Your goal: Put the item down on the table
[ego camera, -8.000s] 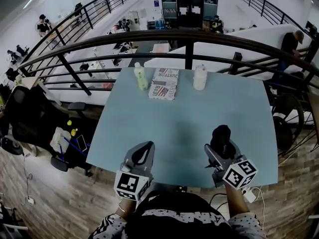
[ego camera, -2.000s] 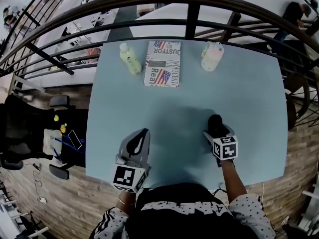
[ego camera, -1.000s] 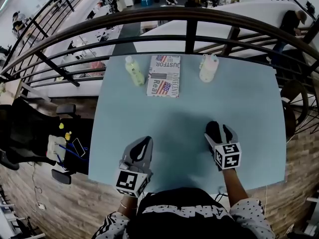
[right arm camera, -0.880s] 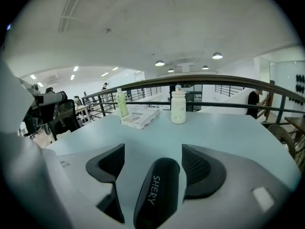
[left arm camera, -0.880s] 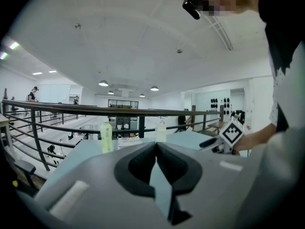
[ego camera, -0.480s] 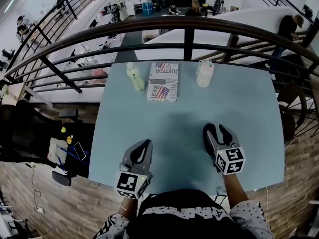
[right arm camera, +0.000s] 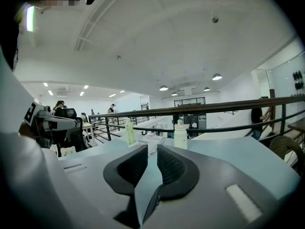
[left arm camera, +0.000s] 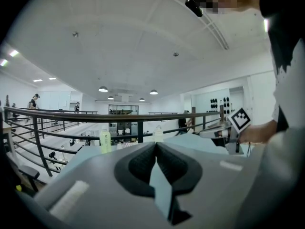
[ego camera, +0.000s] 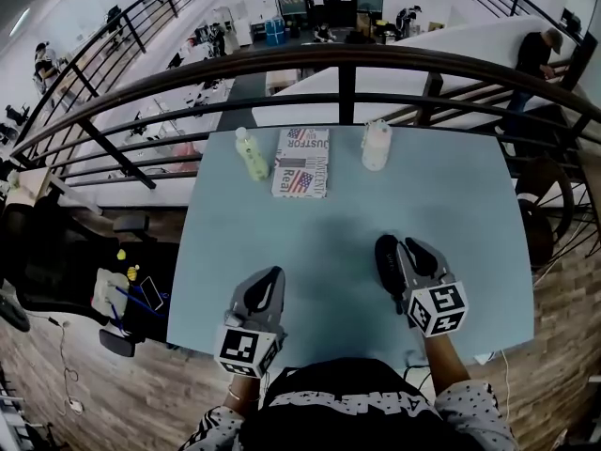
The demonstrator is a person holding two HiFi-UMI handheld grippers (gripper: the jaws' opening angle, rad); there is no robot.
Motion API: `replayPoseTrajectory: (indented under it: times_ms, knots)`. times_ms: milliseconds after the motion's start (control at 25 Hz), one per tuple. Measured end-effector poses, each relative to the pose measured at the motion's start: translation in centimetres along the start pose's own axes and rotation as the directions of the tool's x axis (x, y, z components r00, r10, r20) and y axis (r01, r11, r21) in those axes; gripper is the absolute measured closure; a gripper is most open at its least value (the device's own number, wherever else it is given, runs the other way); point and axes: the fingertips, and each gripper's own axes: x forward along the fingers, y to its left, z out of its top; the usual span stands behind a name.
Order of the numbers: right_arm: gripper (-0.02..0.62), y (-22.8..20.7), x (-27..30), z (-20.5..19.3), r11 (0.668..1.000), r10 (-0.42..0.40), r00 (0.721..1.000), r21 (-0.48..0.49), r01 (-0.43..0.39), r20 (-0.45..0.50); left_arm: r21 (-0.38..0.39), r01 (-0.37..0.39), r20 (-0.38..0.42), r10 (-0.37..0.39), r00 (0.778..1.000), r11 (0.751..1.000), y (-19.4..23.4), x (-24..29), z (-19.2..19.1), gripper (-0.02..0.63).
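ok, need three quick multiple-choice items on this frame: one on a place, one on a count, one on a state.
1. Where does the newspaper-print item lie on the table?
A) at the near edge
B) between the two bottles
C) hanging over the right edge

2. How many bottles stand on the table?
A) one
B) two
C) four

3. How do the left gripper's jaws stand?
A) together, empty
B) wide apart
C) shut on a bottle

Key:
1 B: the green bottle stands at its left and the white bottle at its right, all along the far edge.
2 B: only those two show.
3 A: the left gripper view shows the pads meeting with nothing between them.
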Motion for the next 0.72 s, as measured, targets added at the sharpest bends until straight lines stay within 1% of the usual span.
replayPoseTrajectory:
  times_ms: [120,160,320,520,720]
  knots:
    - [0.588,0.2,-1.1,1.1,1.000,0.013,0.999,0.013,-0.014,0.030,0.007,-0.002,0.006,0.002,1.000,1.000,-0.6,-0.4,0.4,0.606]
    - [0.597,0.3,-1.4,1.4,1.000,0.025,0.999,0.015,-0.026,0.038,0.009,-0.002,0.009,0.002,1.000,1.000,-0.7,-0.6,0.5,0.606]
    - [0.597,1.3,-2.4,2.8,0.998,0.069,0.995,0.009,-0.070,0.074,0.016,-0.007,0.018,0.006,1.000,1.000,-1.3,-1.1,1.0,0.606]
    - [0.597,1.6,-4.0,4.2,0.995,0.096,0.988,0.011,-0.098,0.120,0.025,-0.011,0.029,0.010,1.000,1.000,-2.4,-1.7,1.5,0.606]
    - [0.598,1.8,-4.9,4.7,0.993,0.112,0.983,0.012,-0.115,0.149,0.034,-0.011,0.036,0.010,0.999,0.999,-3.1,-1.9,1.6,0.606]
